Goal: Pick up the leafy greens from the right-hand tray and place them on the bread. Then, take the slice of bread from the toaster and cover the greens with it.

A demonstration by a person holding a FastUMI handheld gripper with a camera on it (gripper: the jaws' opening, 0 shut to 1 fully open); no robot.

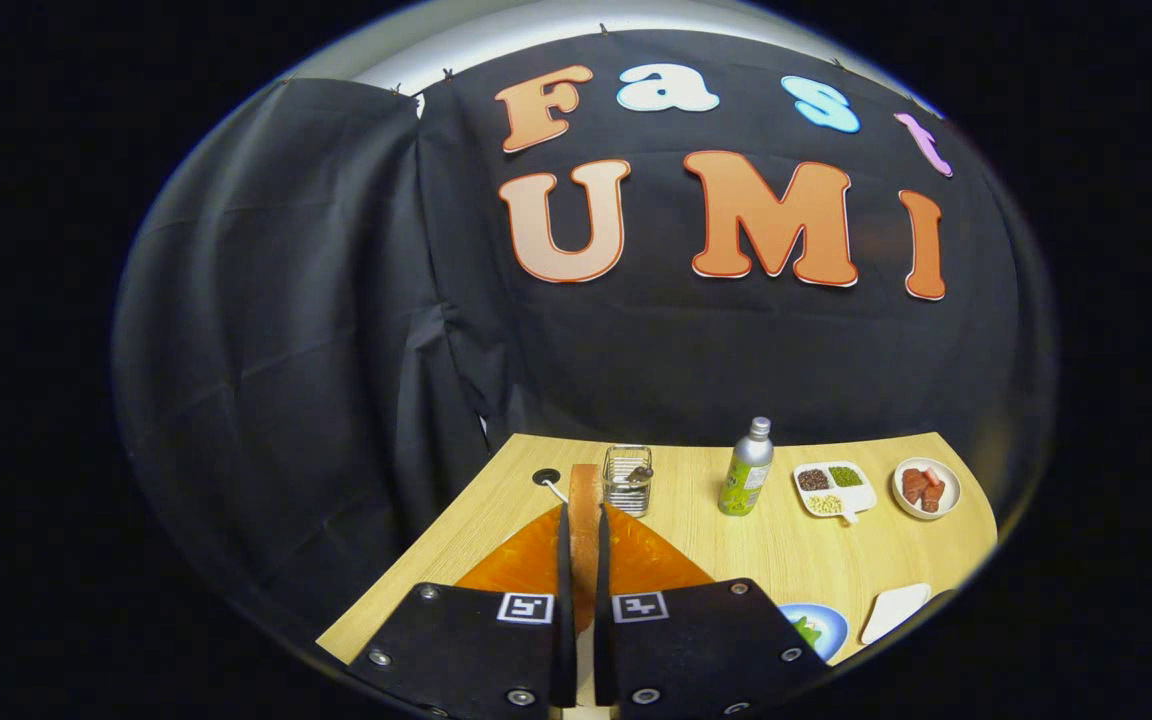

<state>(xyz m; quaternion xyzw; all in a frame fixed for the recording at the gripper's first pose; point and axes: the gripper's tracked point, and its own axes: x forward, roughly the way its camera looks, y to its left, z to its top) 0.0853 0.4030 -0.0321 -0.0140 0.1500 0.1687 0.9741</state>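
Gripping: the gripper has its fingers clamped on the slice of bread, pressed on both flat faces.
Bread: thin, tan, held upright on edge between the fingers, above the table.
Plate: blue plate beside the right finger, holding leafy greens.
Toaster: wire-frame toaster just beyond the bread.
Beyond: metal bottle, white divided tray, small bowl on the pale wooden table.
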